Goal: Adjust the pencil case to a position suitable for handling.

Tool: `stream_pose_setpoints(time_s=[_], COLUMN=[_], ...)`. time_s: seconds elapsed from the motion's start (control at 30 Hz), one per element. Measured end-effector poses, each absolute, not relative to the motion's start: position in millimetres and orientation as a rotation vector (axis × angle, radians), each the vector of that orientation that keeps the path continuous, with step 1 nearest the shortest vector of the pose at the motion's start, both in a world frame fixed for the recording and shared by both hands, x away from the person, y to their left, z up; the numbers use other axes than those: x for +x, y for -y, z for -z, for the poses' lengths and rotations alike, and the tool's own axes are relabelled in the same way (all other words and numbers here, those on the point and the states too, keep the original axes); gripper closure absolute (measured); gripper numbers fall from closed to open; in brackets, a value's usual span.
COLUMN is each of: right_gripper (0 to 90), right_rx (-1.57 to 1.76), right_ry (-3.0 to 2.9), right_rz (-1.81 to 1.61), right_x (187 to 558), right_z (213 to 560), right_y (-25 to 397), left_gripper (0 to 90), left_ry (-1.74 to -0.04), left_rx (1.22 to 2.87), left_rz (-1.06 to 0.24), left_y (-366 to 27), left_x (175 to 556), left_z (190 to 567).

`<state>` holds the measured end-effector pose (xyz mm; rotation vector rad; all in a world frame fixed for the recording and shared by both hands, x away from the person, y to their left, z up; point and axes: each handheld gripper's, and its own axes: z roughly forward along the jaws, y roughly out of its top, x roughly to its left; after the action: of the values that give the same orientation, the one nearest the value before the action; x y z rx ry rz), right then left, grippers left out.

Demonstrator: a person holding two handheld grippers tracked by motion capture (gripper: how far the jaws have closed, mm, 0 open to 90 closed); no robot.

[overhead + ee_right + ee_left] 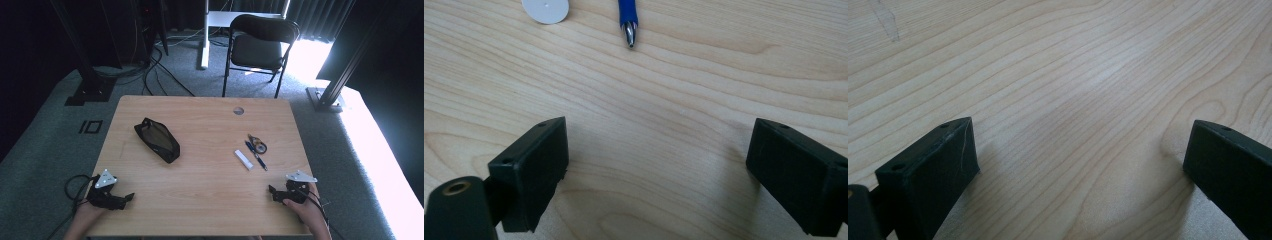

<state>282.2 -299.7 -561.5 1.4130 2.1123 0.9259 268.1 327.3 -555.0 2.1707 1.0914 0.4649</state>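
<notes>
Left gripper [129,197] at lower left of the high view, resting on the desk [205,125] near its front edge, held by a hand [87,212] entering from the bottom. In the left gripper view [1080,155], jaws wide apart, bare wood grain between them, nothing gripped.

Right gripper [271,191] at lower right of the high view, also low over the desk, held by the other hand [306,210]. In the right gripper view [659,160], jaws spread wide, nothing between them but wood.

Nearest to the right gripper: a blue pen [257,156] right of centre in the high view, lying at a slant, with a white stick [243,159] just beside it on its left. In the right gripper view, pen tip [629,22] at top centre, pointing down toward the jaws; round white end of the stick [545,10] at upper left. Both well clear of the jaws.

Small scissors [257,143] just above the pen, touching or nearly so; cannot tell which.

Black pouch [157,139] left of centre, lying slantwise, well apart from both grippers.

Black chair [260,45] beyond the desk at top centre.
</notes>
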Motion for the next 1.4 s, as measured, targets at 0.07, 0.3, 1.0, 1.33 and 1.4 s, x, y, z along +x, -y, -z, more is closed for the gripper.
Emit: stream_pose_setpoints(time_s=[0.07, 0.3, 1.0, 1.33, 1.4], right_gripper=[9.5, 11.1, 11.2, 12.7, 12.7], right_rx=[1.413, 1.43, 1.329, 1.267, 1.259], right_ry=[-2.112, -2.084, -2.064, -2.094, -2.1], right_rz=[-0.926, -0.912, -1.025, -1.057, -1.055], right_x=[282.2, 281.7, 290.5, 303.0, 305.1], right_z=[561.4, 561.2, 534.8, 526.9, 526.4], right_y=[299.7, 300.2, 267.7, 242.7, 237.6], left_gripper=[1.1, 1.1, 1.1, 1.1, 1.1], left_ry=[-1.091, -1.092, -1.092, -1.092, -1.092], left_rx=[2.171, 2.17, 2.171, 2.172, 2.172], left_rz=[-0.465, -0.465, -0.465, -0.464, -0.464], left_y=[-327.3, -327.2, -327.2, -327.3, -327.2], left_x=[268.1, 268.1, 268.0, 268.0, 268.1], left_z=[555.0, 555.0, 555.0, 554.9, 554.9])
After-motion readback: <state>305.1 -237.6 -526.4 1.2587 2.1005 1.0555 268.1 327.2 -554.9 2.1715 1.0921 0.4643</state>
